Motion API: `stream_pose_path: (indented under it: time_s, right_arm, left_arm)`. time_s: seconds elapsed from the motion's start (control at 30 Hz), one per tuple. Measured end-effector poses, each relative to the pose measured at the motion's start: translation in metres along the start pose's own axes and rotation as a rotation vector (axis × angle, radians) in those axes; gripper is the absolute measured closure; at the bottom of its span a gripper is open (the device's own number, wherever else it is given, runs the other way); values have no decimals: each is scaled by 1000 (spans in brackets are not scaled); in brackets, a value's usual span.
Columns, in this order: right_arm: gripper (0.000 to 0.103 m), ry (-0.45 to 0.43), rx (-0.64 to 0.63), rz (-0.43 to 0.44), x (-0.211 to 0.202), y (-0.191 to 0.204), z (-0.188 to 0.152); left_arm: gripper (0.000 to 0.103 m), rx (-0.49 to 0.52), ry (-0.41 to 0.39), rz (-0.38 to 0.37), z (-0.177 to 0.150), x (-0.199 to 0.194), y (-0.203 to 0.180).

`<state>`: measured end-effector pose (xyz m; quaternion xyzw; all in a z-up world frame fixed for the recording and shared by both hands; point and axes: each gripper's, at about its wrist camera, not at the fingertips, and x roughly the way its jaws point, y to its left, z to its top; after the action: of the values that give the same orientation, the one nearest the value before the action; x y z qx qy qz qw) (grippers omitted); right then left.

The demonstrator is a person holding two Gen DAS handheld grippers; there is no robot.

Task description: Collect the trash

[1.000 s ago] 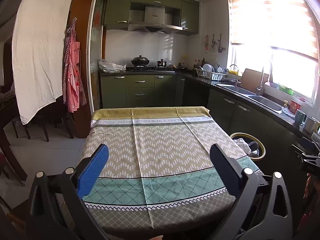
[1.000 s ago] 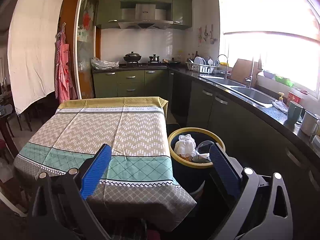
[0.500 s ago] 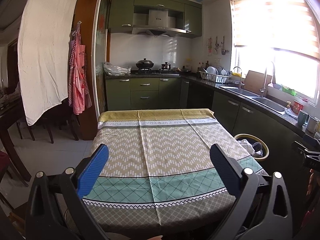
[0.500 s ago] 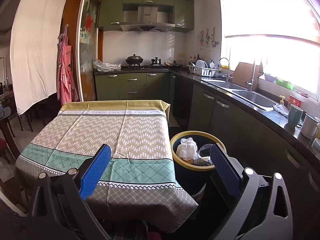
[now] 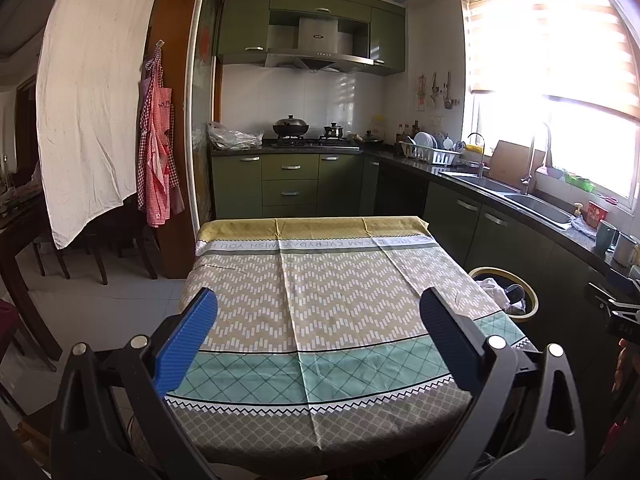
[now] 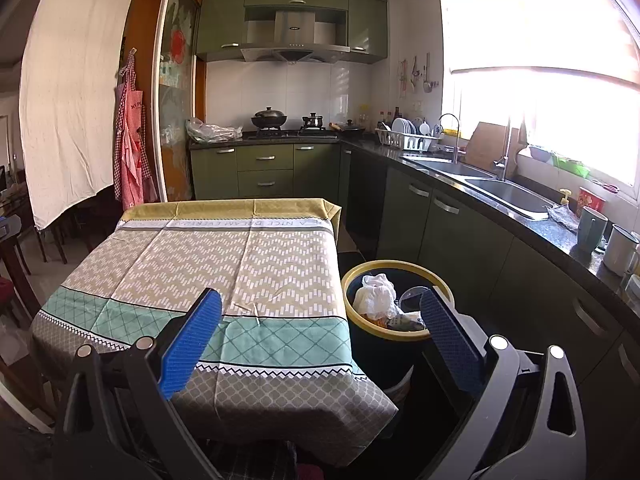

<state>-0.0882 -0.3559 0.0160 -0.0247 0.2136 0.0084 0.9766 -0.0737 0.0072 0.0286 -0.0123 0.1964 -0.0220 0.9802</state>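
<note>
A dark bin with a yellow rim [image 6: 362,272] [image 5: 528,292] stands on the floor at the table's right side. Crumpled white paper [image 6: 374,296], a clear plastic lid and other scraps lie inside it. The table [image 5: 320,280] [image 6: 224,256] wears a patterned yellow, beige and teal cloth with nothing on it except a thin pale sliver [image 6: 248,307] near the teal band. My left gripper [image 5: 318,312] hangs open over the table's near edge, holding nothing. My right gripper [image 6: 320,314] is open too, straddling the table's right corner and the bin.
Green kitchen cabinets [image 6: 460,232] and a dark counter with a sink [image 6: 508,194], mugs [image 6: 592,228] and a dish rack run along the right. A stove with pots [image 5: 292,128] is at the back. Dark chairs [image 5: 52,248], a white sheet and a red apron are left.
Both views have risen and pulled back a little, so the table and bin sit lower and farther in frame. Both grippers stay open and hold nothing.
</note>
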Motion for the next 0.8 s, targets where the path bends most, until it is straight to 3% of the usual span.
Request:
stream_pose_path:
  time_s: [0.8]
  right_arm:
    - [5,7,5,1,2,5,-1]
  left_arm:
    - [6,0,6,-1,-1,-1,-3]
